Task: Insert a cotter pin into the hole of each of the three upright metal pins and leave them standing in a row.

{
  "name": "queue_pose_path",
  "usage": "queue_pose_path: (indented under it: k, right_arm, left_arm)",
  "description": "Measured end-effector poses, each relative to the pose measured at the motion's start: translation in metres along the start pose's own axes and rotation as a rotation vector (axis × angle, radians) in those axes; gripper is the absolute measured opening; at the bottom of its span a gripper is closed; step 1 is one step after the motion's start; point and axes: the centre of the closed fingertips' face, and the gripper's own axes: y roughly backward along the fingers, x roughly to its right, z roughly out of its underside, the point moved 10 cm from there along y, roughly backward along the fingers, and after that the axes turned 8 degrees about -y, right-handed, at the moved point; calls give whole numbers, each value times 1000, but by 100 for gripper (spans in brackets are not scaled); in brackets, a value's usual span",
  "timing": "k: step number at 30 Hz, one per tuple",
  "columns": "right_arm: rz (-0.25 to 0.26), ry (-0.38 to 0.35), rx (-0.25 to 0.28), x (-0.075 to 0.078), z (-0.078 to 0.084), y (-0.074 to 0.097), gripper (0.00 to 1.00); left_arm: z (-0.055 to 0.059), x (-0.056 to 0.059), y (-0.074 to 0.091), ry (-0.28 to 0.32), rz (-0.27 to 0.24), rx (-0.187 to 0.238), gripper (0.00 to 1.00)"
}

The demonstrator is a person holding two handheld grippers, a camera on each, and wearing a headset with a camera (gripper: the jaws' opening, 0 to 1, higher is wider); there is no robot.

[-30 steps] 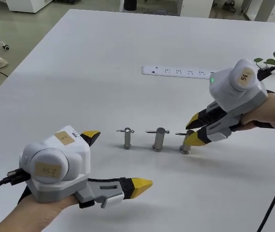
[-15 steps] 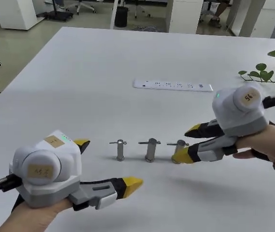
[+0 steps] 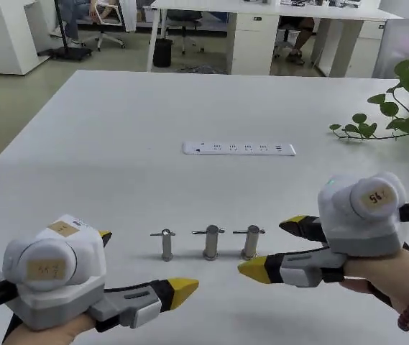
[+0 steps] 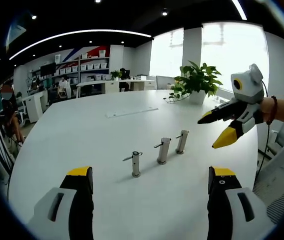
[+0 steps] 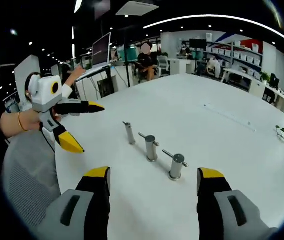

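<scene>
Steel pins (image 3: 211,241), three of them, stand upright in a row ahead of and between both sets of fingers. Each appears to carry a cotter pin (image 3: 208,231) through its head, so I judge the task done, with nothing left to insert. The left gripper (image 3: 145,260) is spread wide and holds nothing. The right gripper (image 3: 264,246) is likewise spread and empty, its lower fingertip near the right-end pin but apart from it. The table (image 3: 118,144) is white and matte, with a power strip (image 3: 239,149) well beyond the fingers and a plant (image 3: 398,100) past the right gripper. Behind is an office with desks and chairs.
</scene>
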Motion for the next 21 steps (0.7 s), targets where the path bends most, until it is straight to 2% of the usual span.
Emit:
queue_pose_path:
  k: [4, 7, 12, 14, 21]
  right_arm:
    - [25, -14, 2, -3, 8, 1, 73]
    - [61, -31, 15, -3, 16, 1, 78]
    - [65, -93, 39, -9, 22, 1, 81]
    - [70, -104, 50, -10, 22, 2, 81]
    - [65, -116, 67, -15, 25, 4, 84]
  left_arm:
    - [-1, 0, 2, 15, -12, -2, 96]
    - [0, -1, 3, -3, -22, -22, 97]
    - [3, -2, 4, 14, -41, -34, 99]
    - [3, -2, 5, -9, -45, -45, 99]
    - [4, -3, 6, 5, -48, -45, 99]
